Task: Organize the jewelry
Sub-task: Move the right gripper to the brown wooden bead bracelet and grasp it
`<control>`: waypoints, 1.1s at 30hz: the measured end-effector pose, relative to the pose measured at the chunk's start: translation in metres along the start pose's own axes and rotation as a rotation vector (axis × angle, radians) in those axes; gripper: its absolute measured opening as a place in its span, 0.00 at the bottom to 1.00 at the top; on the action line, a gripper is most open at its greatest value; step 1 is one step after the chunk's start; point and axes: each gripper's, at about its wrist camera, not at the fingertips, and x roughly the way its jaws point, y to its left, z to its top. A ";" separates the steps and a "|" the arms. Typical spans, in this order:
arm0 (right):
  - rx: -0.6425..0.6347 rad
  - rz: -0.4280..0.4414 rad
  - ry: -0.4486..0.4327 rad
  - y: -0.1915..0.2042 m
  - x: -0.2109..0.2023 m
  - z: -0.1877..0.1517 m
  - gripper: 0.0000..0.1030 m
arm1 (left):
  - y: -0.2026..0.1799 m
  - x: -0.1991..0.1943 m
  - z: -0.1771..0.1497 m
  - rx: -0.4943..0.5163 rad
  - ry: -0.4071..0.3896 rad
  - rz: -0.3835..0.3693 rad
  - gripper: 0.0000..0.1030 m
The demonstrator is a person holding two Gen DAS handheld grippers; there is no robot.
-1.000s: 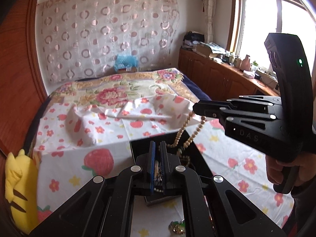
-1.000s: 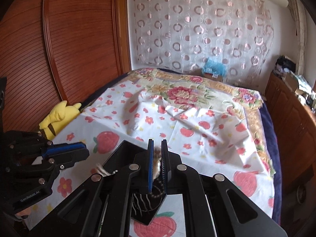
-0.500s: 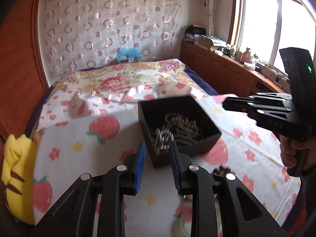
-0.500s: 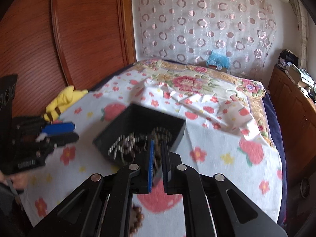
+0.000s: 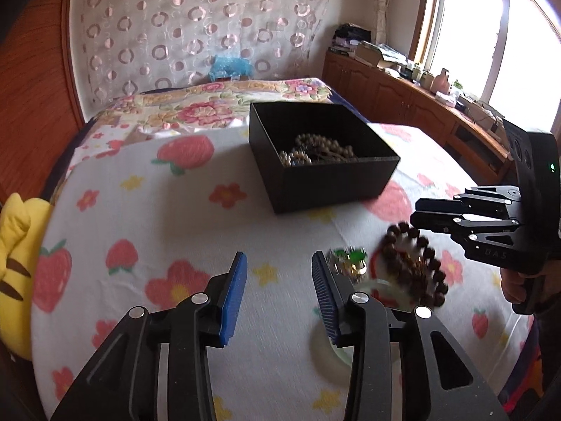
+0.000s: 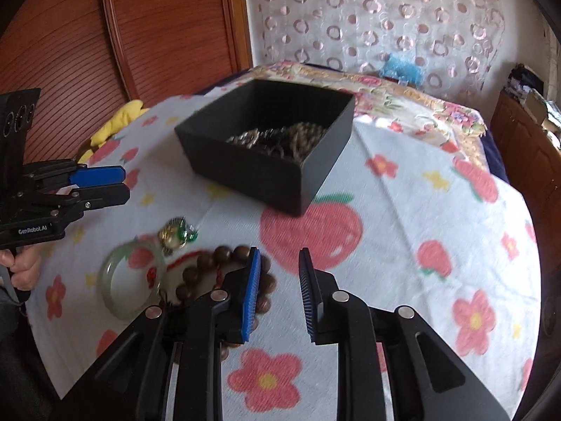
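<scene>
A black box (image 5: 336,189) (image 6: 245,172) stands on the flowered cloth and holds pale bead strands (image 5: 322,151) (image 6: 280,138). In front of it lie a dark brown bead bracelet (image 5: 415,266) (image 6: 224,259), a green and gold trinket (image 5: 347,261) (image 6: 177,233), a red cord (image 6: 182,259) and a pale green bangle (image 6: 131,280). My left gripper (image 5: 278,273) (image 6: 122,184) is open and empty, just left of the trinket. My right gripper (image 6: 278,273) (image 5: 417,212) is open and empty, right beside the brown bracelet.
A yellow plush toy (image 5: 15,266) (image 6: 115,122) lies at the cloth's left edge. A wooden wardrobe (image 6: 140,35) stands beyond it. A wooden sideboard (image 5: 403,94) with clutter runs under the window. The bed with a blue bundle (image 5: 228,66) lies behind the box.
Both grippers let go of the bead strands, which now lie in the box. Both drew back from the box, opened, and lowered toward the loose jewelry in front.
</scene>
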 end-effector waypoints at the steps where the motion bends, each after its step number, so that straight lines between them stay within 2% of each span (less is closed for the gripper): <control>1: -0.006 0.005 0.007 0.002 0.002 -0.002 0.24 | -0.001 0.001 -0.003 -0.002 0.007 -0.005 0.36; 6: -0.033 -0.009 0.030 0.008 0.009 -0.008 0.24 | -0.010 0.000 -0.015 0.012 0.018 -0.006 0.37; 9: -0.029 -0.034 0.026 0.006 0.009 -0.009 0.21 | -0.014 0.000 -0.016 0.029 0.019 -0.002 0.42; 23: -0.013 -0.076 -0.002 0.002 0.007 -0.014 0.21 | -0.028 0.009 -0.028 0.056 0.062 -0.013 0.42; 30: -0.014 -0.078 -0.002 0.001 0.007 -0.014 0.21 | -0.031 0.009 -0.032 0.071 0.050 -0.003 0.42; 33: -0.014 -0.077 -0.002 0.001 0.007 -0.014 0.21 | -0.033 0.009 -0.033 0.079 0.048 0.005 0.34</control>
